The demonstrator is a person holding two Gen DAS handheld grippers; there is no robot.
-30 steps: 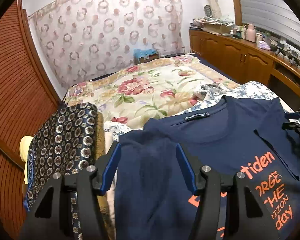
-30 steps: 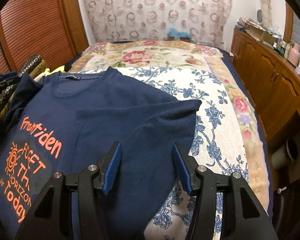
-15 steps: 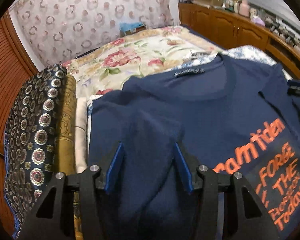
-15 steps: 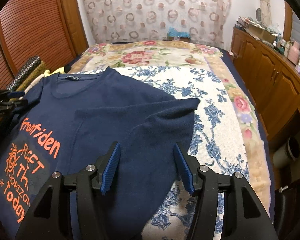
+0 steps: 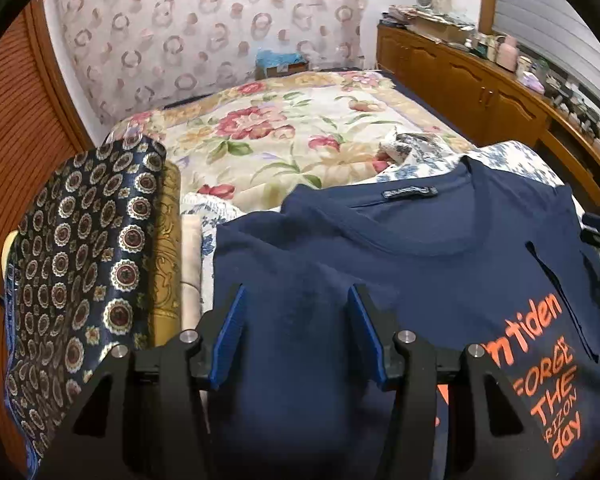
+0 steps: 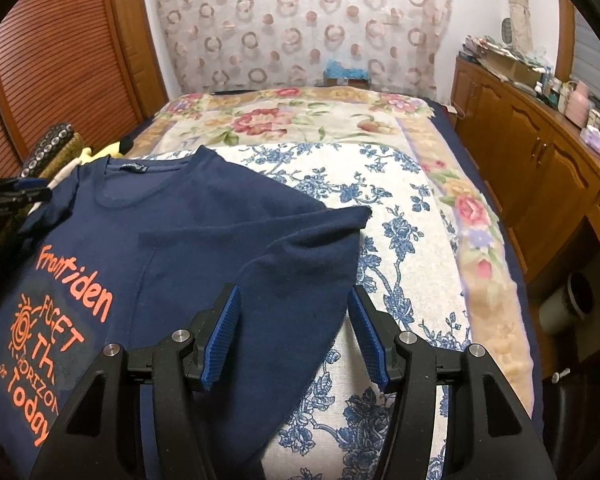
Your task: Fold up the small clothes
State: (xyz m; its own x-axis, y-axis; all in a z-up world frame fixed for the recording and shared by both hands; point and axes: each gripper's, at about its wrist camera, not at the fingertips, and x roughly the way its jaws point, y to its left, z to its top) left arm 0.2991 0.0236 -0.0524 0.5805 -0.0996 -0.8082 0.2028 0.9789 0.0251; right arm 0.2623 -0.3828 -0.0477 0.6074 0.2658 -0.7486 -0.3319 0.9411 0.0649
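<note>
A: Where is the shirt, and which step is it?

B: The navy T-shirt point(image 6: 188, 240) lies face up on the blue-flowered cover point(image 6: 404, 208) of the bed, its collar toward the curtain; I judge that it is the first fold, the sleeves; both sleeves are not yet turned in.

A: And the tools?

B: The right gripper point(image 6: 294, 332) stands about half open over the sleeve at the shirt's right edge; the cloth lies between the blue pads, but they do not press it. The left gripper point(image 5: 296, 336) is also about half open, over the sleeve at the shirt's left edge, just beside the pile of folded fabrics point(image 5: 84, 264); nothing is held.

A: What does the next move need?

B: I think each tool must go down to its sleeve and close on the edge; then carry it inward toward the orange print.
</note>
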